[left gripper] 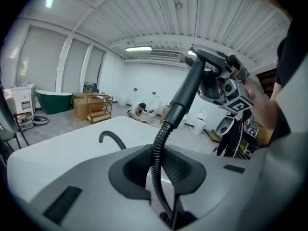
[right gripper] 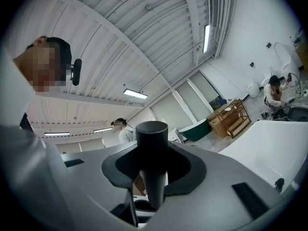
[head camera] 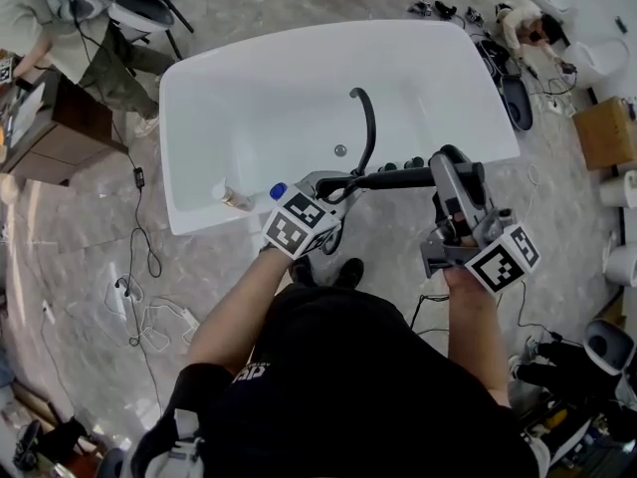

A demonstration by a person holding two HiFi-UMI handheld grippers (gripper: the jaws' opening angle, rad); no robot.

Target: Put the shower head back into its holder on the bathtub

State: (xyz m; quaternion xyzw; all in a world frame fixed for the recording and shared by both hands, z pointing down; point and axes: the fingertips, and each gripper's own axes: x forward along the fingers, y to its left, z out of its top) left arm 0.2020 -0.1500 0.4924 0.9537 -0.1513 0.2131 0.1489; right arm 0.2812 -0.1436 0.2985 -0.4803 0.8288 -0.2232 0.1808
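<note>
My right hand-held gripper (head camera: 448, 174) clamps the black shower head (head camera: 383, 178), which lies level along the near rim of the bathtub (head camera: 189, 217). My left hand-held gripper (head camera: 323, 192) pinches its hose (left gripper: 159, 153) alongside.

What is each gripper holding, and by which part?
Right gripper: the shower head, by its black handle. Left gripper: the hose, near the handle.

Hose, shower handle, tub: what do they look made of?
The hose is black and finely ribbed and bends freely: flexible plastic or coated metal, can't tell which. The shower handle is smooth matte black with no glints: painted metal or plastic. The bathtub is glossy white and seamless: probably acrylic or similar.
</note>
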